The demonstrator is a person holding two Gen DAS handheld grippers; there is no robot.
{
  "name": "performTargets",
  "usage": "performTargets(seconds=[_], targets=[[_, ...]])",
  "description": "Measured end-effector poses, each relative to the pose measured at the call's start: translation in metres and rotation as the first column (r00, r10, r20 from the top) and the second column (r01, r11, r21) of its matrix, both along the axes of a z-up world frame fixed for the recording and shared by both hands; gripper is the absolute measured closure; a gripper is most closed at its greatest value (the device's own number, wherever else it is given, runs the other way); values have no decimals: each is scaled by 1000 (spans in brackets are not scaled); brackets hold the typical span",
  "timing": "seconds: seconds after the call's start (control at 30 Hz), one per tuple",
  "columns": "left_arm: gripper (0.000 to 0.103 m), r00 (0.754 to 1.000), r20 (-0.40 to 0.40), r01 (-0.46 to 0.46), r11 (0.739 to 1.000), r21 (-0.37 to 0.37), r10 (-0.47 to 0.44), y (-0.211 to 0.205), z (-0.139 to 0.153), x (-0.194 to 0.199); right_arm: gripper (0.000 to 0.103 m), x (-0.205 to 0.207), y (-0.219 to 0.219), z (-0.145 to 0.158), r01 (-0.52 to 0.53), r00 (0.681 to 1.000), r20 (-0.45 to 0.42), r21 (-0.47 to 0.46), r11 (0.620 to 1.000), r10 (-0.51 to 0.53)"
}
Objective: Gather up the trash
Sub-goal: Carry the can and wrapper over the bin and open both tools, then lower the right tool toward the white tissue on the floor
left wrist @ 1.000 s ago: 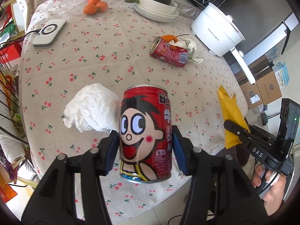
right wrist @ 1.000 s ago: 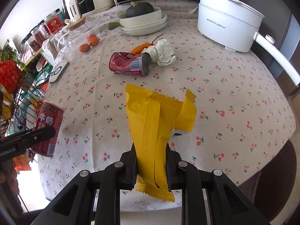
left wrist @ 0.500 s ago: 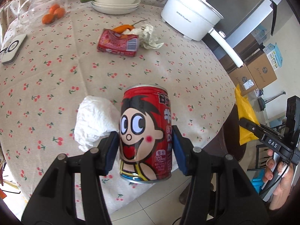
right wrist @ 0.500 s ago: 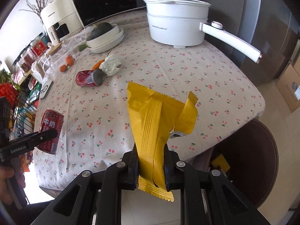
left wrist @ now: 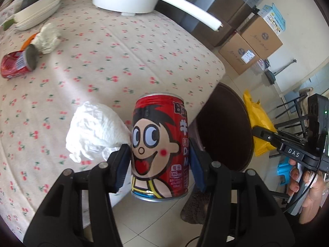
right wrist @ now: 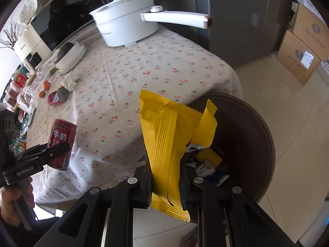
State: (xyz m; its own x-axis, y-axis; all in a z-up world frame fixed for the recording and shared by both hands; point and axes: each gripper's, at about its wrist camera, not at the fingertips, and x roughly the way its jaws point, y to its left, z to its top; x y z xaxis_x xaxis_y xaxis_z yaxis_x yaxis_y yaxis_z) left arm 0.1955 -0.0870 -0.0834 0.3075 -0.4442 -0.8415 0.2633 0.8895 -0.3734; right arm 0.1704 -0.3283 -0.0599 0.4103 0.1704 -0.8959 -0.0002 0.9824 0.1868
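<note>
My left gripper (left wrist: 160,162) is shut on an upright red drink can (left wrist: 159,156) with a cartoon face, held off the table's front edge. My right gripper (right wrist: 166,182) is shut on a yellow snack wrapper (right wrist: 170,142), held over the rim of a dark round trash bin (right wrist: 255,135) that holds several scraps. The right gripper and wrapper (left wrist: 259,123) show at the right of the left wrist view; the can (right wrist: 61,144) shows at the left of the right wrist view. On the table lie a crumpled white tissue (left wrist: 94,131), a crushed red can (left wrist: 16,63) and another crumpled paper (left wrist: 48,38).
The table (left wrist: 123,47) has a cherry-print cloth. A white electric pot (right wrist: 125,28) with a long handle stands at the back, and bowls with a squash (right wrist: 70,55) to its left. Cardboard boxes (left wrist: 253,43) stand on the floor at right. The bin also shows in the left wrist view (left wrist: 224,127).
Both grippers have swung to the right, away from the table, each keeping its load. The bin has come into view, and the wrapper is now over its rim.
</note>
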Motion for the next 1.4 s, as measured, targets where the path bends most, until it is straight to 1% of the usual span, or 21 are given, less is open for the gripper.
performTargets(seconds=[0.1, 0.2, 0.3, 0.43, 0.53, 0.63, 0.7, 0.77, 0.87, 0.9, 0.93, 0.97, 1.03, 1.27, 1.3, 1.33, 1.37, 1.4], targets=[[48, 999, 2, 48, 999, -25, -48, -35, -3, 1, 82, -8, -35, -11, 54, 998, -24, 3, 999, -54], [48, 996, -12, 91, 994, -60, -92, -68, -11, 2, 82, -17, -66, -22, 103, 994, -46, 11, 995, -103], [48, 990, 1, 138, 988, -62, -138, -100, -17, 3, 82, -26, -91, -33, 140, 988, -66, 19, 990, -139], [48, 985, 15, 173, 982, -77, -173, -124, -24, 5, 82, -33, -113, -39, 168, 983, -79, 26, 985, -166], [48, 983, 16, 186, 979, -79, -185, -133, -31, 8, 82, -34, -121, -37, 181, 981, -75, 40, 983, -178], [48, 982, 20, 190, 980, -59, -189, -131, -34, 8, 82, -32, -125, -32, 181, 982, -63, 57, 982, -178], [44, 983, 23, 181, 982, -51, -180, -124, -31, 9, 81, -30, -123, -30, 170, 984, -58, 56, 984, -167], [26, 985, 27, 170, 983, -65, -169, -113, -23, 11, 81, -29, -121, -31, 159, 986, -60, 46, 986, -156], [16, 987, 55, 155, 986, -55, -152, -93, -10, 11, 81, -29, -117, -32, 147, 987, -67, 39, 988, -144], [13, 987, 63, 153, 988, -38, -150, -87, -5, 10, 80, -32, -117, -31, 145, 988, -67, 37, 989, -142], [7, 986, 75, 148, 989, -17, -146, -80, -2, 9, 80, -32, -116, -31, 143, 988, -67, 35, 989, -140], [4, 986, 92, 139, 990, 3, -139, -72, 2, 7, 80, -32, -115, -30, 142, 988, -67, 33, 989, -139], [3, 986, 110, 124, 992, 28, -126, -62, 6, 5, 79, -32, -113, -30, 141, 988, -69, 31, 990, -138], [1, 991, 108, 75, 995, 65, -82, -25, 12, -4, 78, -22, -94, -31, 126, 989, -79, 19, 992, -125], [1, 991, 107, 70, 995, 70, -77, -20, 12, -4, 72, -20, -91, -31, 125, 989, -83, 22, 992, -123], [1, 992, 105, 65, 995, 74, -72, -15, 12, -5, 64, -18, -88, -32, 127, 988, -90, 30, 991, -124], [1, 992, 104, 60, 995, 78, -68, -12, 13, -7, 44, -17, -85, -31, 135, 987, -93, 33, 990, -131], [1, 993, 104, 54, 995, 84, -63, -7, 14, -8, 35, -16, -82, -30, 143, 986, -90, 34, 989, -140]])
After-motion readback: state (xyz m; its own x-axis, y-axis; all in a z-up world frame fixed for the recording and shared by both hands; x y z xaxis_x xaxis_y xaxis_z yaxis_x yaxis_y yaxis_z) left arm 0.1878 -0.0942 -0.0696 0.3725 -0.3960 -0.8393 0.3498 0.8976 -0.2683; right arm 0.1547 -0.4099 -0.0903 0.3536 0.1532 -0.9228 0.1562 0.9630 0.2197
